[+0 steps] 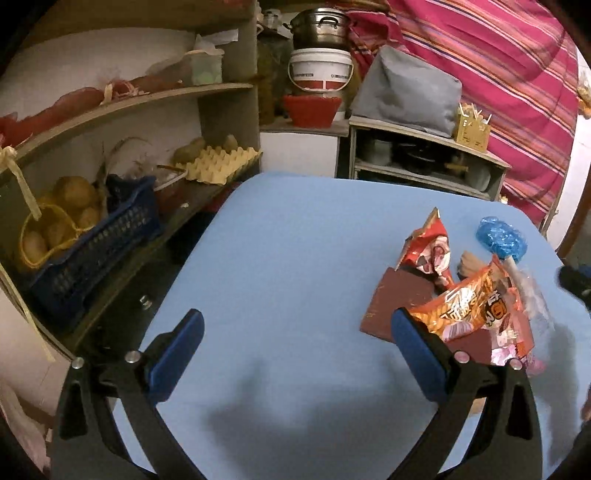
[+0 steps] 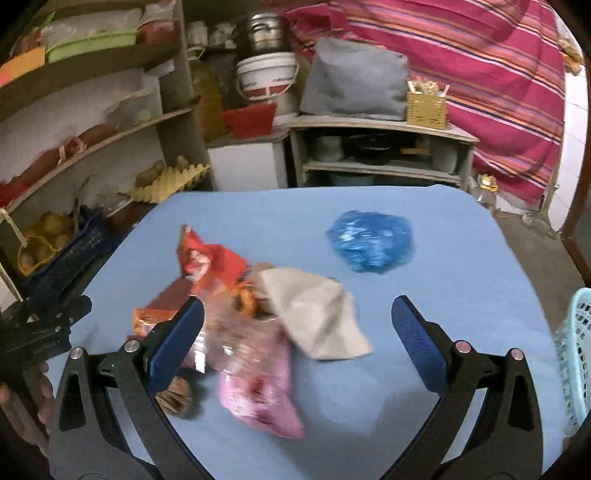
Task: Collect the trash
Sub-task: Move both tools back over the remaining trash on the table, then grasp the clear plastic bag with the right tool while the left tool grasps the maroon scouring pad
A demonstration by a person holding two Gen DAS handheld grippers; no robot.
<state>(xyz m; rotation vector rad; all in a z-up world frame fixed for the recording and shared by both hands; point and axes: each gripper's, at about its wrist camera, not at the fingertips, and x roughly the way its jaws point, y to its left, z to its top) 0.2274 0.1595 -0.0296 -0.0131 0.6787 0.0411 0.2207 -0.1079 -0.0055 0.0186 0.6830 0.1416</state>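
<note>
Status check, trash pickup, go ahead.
Left gripper open, empty. Right gripper open, over wrapper pile. Blue bag apart. Basket right. Nothing blocking.

A blue-covered table (image 1: 288, 258) is set in a cluttered storage corner. Along its left edge, curved wooden shelves (image 1: 155, 94) are fixed against a white wall (image 1: 92, 55); potatoes (image 1: 70, 195), a dark blue crate (image 1: 99, 236) and an egg tray (image 1: 221, 162) are kept there. Beyond the far edge, a low shelf unit (image 1: 424, 155) is placed, topped by a grey bundle (image 1: 410, 92). A metal pot (image 1: 321, 24) is stacked on a white bucket (image 1: 319, 70). A striped pink cloth (image 1: 498, 74) is hung at right. Dim indoor light is cast.
</note>
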